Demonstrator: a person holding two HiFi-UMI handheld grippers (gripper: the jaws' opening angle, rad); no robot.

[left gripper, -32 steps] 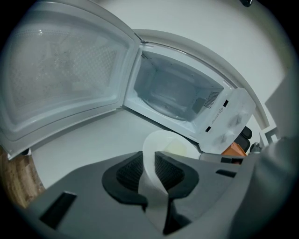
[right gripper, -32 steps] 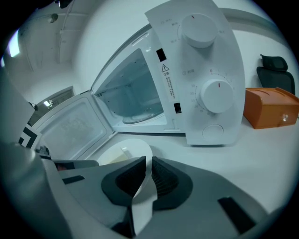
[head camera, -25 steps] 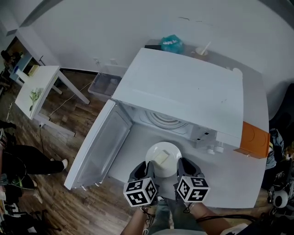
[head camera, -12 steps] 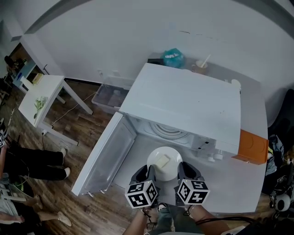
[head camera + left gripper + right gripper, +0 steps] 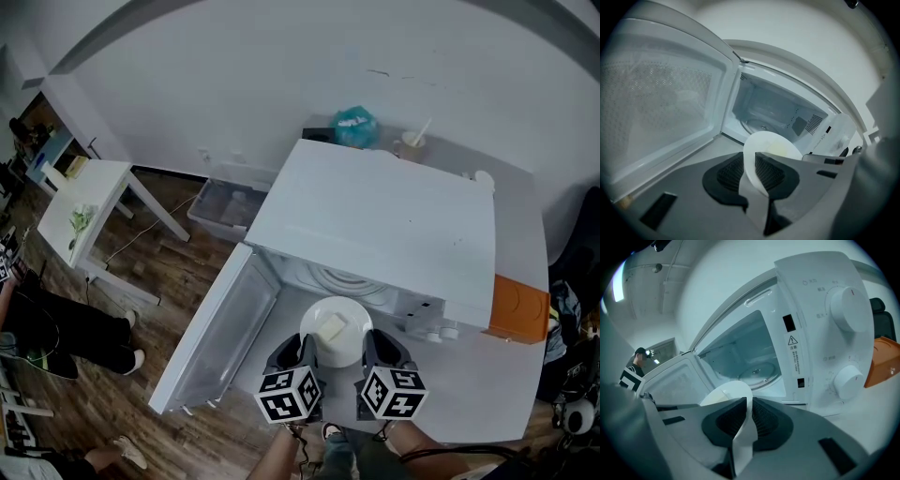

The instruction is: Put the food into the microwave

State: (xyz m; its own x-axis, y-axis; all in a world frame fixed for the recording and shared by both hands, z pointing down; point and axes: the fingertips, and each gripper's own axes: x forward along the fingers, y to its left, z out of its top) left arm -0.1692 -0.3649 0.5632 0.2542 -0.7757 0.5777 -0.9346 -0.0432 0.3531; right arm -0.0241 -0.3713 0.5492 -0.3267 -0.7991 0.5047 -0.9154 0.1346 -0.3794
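A white plate [image 5: 336, 330] with a pale yellow piece of food [image 5: 330, 327] is held level just in front of the open white microwave [image 5: 384, 220]. My left gripper [image 5: 302, 351] is shut on the plate's left rim and my right gripper [image 5: 374, 350] on its right rim. In the left gripper view the plate [image 5: 765, 152] stands edge-on between the dark pads [image 5: 729, 174], with the cavity [image 5: 773, 112] and its turntable beyond. The right gripper view shows the plate [image 5: 723, 397] pinched the same way. The door [image 5: 220, 328] hangs open to the left.
The microwave's two knobs [image 5: 846, 308] sit right of the cavity. An orange box [image 5: 518, 307] lies on the white table [image 5: 487, 375] at the right. A teal bag [image 5: 356, 122] and a cup [image 5: 412, 142] stand behind. A side table [image 5: 89, 202], a bin [image 5: 225, 202] and a person's legs [image 5: 56, 328] are at left.
Both grippers have carried the plate a little closer to the microwave's opening. Their hold on the plate is unchanged.
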